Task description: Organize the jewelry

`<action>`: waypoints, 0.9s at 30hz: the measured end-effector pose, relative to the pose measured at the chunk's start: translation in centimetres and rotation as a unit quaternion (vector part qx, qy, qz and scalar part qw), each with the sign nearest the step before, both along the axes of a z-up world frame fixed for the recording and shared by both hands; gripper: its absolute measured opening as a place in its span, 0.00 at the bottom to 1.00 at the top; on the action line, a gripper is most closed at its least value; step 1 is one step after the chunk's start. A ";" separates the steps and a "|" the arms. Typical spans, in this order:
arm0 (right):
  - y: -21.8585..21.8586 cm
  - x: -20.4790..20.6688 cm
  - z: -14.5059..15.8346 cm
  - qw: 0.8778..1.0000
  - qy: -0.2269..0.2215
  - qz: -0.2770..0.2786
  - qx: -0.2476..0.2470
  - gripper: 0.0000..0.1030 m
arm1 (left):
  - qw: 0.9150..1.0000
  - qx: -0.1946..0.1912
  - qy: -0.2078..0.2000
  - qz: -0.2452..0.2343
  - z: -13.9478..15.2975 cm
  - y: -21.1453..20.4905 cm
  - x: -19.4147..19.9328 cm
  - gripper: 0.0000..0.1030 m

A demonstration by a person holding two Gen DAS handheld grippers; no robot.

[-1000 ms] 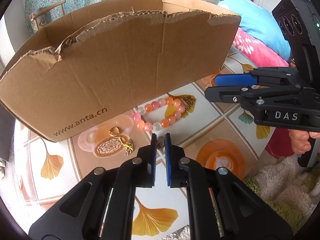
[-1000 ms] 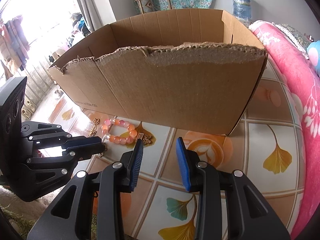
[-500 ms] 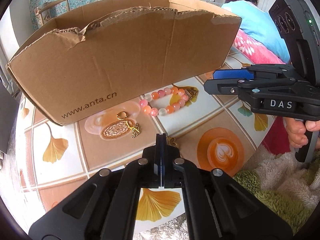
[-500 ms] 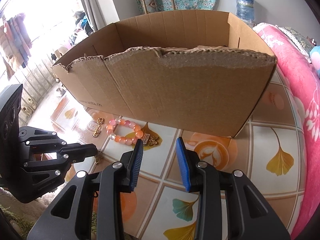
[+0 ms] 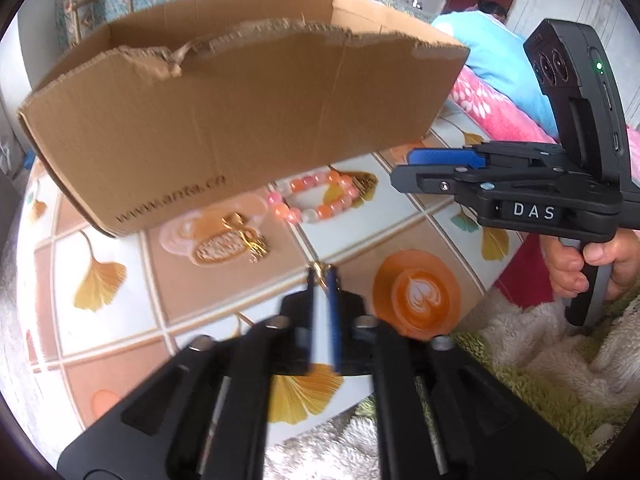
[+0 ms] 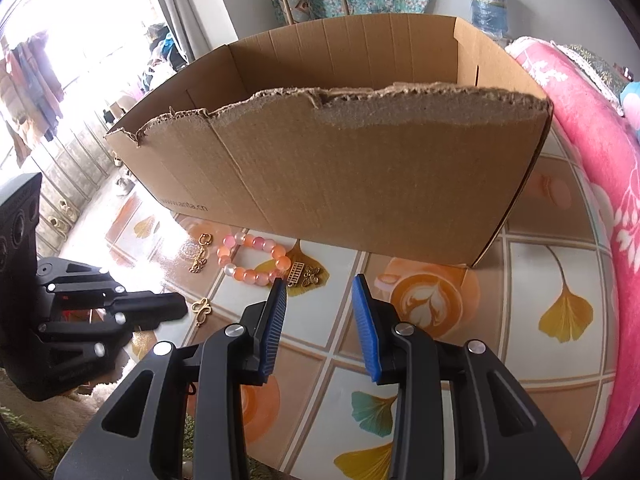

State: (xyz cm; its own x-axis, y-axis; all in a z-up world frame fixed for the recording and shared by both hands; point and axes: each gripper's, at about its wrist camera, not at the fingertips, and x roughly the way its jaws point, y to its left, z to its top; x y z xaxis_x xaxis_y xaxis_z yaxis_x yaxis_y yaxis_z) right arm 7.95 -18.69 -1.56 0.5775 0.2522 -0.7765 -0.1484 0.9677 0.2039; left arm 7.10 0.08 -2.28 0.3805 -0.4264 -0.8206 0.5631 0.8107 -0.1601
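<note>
Inspecting my left gripper (image 5: 322, 280): jaws have just been opening, now narrowly parted; a small gold charm (image 6: 201, 311) sits at their tips, and I cannot tell whether the pads still press it. My right gripper (image 6: 320, 304) stands spread and empty. The charm is light, thin, slippery metal, best nipped across its flat body; the bead bracelet (image 6: 252, 258), just ahead of my right fingers, looks limp and smooth, best taken across one strand. Gold earring (image 5: 244, 236) lies beyond my left tips, beside the cardboard box (image 5: 248, 120). Legible: "www.anta.cn" on the box; "DAS" on the right gripper.
</note>
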 end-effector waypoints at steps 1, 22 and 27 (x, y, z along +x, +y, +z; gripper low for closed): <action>0.1 0.0 -0.1 1.000 0.002 0.001 0.001 0.33 | 1.000 0.003 -0.002 0.000 0.0 -0.1 0.0 0.23; 0.1 -0.4 -0.4 1.000 -0.003 0.001 0.005 0.33 | 0.997 0.073 -0.034 -0.021 -0.8 -4.2 0.0 0.18; -0.2 -0.5 -0.3 1.000 -0.004 -0.002 0.005 0.33 | 0.996 0.073 -0.037 -0.025 -0.8 -4.1 -0.3 0.12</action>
